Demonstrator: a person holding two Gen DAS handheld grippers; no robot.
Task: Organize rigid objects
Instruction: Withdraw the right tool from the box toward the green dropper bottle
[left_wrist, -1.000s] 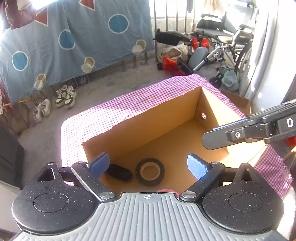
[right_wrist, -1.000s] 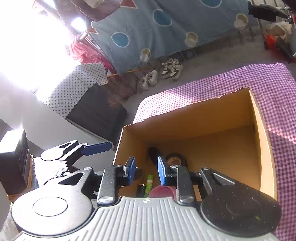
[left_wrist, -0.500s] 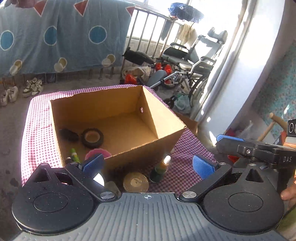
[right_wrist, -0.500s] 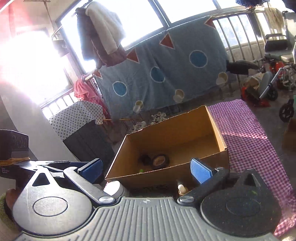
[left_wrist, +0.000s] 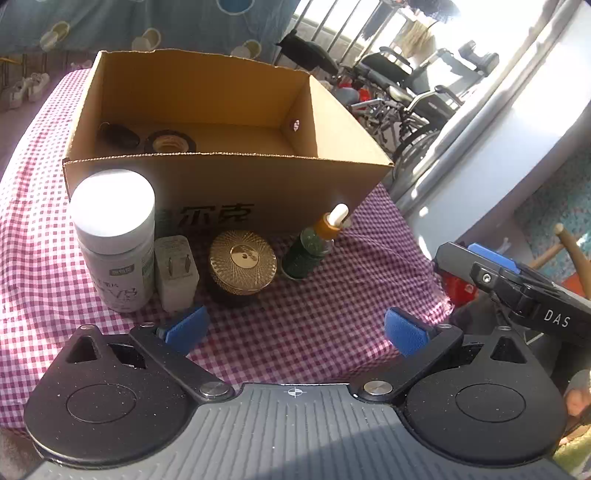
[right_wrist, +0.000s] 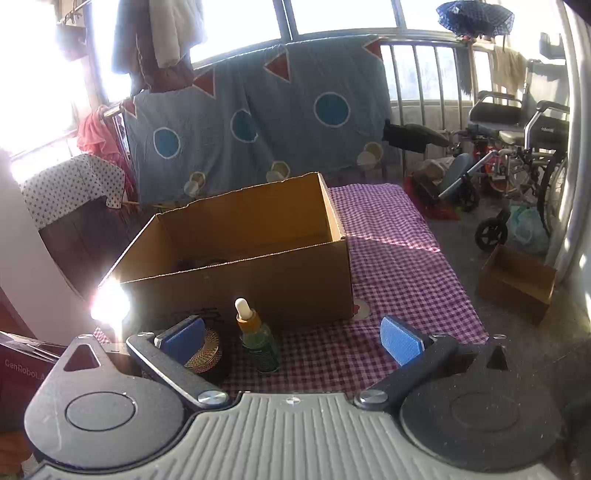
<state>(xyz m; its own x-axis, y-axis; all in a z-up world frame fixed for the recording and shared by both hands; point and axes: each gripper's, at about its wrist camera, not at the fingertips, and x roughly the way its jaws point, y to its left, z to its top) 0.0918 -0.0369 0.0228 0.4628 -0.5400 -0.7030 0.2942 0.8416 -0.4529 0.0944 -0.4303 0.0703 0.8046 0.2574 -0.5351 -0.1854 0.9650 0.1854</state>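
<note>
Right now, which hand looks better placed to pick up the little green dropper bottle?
Probably the right: the dropper bottle stands between the right gripper's open jaws, while the left gripper faces bare cloth.

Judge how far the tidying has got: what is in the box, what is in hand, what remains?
Done: a tape roll and a dark object lie in the cardboard box. In hand: nothing; left gripper and right gripper are open and empty. Left: white bottle, plug adapter, gold-lidded jar and dropper bottle, standing before the box.

left tongs | withdrawn from box | right tongs | widened
</note>
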